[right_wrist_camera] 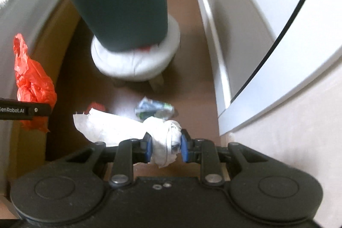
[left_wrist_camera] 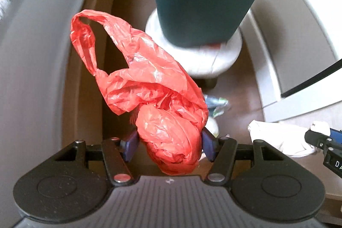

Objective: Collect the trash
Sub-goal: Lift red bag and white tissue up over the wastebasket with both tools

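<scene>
Two tools, both loaded. Left tool [left_wrist_camera: 170,145] has its blue pads clamped on the bunched lower end of a red plastic bag [left_wrist_camera: 149,87] — jaws roughly half spread, the bag filling the gap, its handle loops hanging free beyond the tips. Right tool [right_wrist_camera: 166,147] is closed fairly narrow on a crumpled white paper wad [right_wrist_camera: 164,140]; a loose flap of the same paper trails off to the left of the pads.

Both point steeply down at a brown wood floor [right_wrist_camera: 192,82]. Left on the floor: a crushed green-and-white wrapper [right_wrist_camera: 155,109] just beyond the white paper, and a small red scrap [right_wrist_camera: 97,106] near the paper's left edge — cannot tell what it is.

A dark teal bin [right_wrist_camera: 119,1] sits on a round white stool [right_wrist_camera: 136,63] ahead of both tools, well apart from the held trash. White cabinet front [right_wrist_camera: 267,14] to the right; frames are motion-blurred.
</scene>
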A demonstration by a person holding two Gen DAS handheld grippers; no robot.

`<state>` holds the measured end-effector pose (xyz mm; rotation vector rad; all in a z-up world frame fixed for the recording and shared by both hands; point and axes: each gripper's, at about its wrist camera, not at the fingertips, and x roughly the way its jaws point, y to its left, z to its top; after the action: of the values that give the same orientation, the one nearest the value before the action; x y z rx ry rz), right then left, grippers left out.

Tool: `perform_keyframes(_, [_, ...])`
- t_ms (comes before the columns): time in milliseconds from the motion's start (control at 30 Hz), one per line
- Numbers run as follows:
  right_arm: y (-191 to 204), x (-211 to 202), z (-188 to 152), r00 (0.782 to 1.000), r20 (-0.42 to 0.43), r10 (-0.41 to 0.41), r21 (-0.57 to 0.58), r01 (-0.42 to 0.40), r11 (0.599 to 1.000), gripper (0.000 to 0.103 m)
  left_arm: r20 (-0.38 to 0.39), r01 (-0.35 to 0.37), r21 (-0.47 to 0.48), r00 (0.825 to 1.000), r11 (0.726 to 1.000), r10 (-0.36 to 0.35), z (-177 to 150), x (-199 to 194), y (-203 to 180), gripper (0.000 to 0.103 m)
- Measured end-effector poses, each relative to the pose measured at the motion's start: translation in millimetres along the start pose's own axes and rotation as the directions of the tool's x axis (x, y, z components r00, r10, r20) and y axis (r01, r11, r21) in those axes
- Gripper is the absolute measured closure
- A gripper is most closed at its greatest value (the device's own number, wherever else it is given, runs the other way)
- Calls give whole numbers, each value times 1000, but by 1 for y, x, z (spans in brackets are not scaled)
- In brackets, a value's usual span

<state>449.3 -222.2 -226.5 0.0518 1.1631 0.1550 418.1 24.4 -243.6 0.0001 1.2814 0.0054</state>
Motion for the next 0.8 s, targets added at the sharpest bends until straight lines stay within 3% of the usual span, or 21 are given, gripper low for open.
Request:
perform_keyframes(167, [3,-50,13,994,104,-13,7,12,1000,78,105,5,29,994,1000,-8,8,-56,-6,43])
perform_keyframes(333, [5,-95,34,975,221,-26,36,18,999,78,205,13,44,979,999,-22,23,-104,-16,43])
perform_keyframes(567, [16,-142,77,933,356,-53,25,48,999,78,341,-8,88,940,996,-22,56,-164,-24,43])
perform_keyframes(800, [28,-153,128,894,440,-78,29,73,997,78,436,-28,115,900,993,-25,101,-190,-28,43])
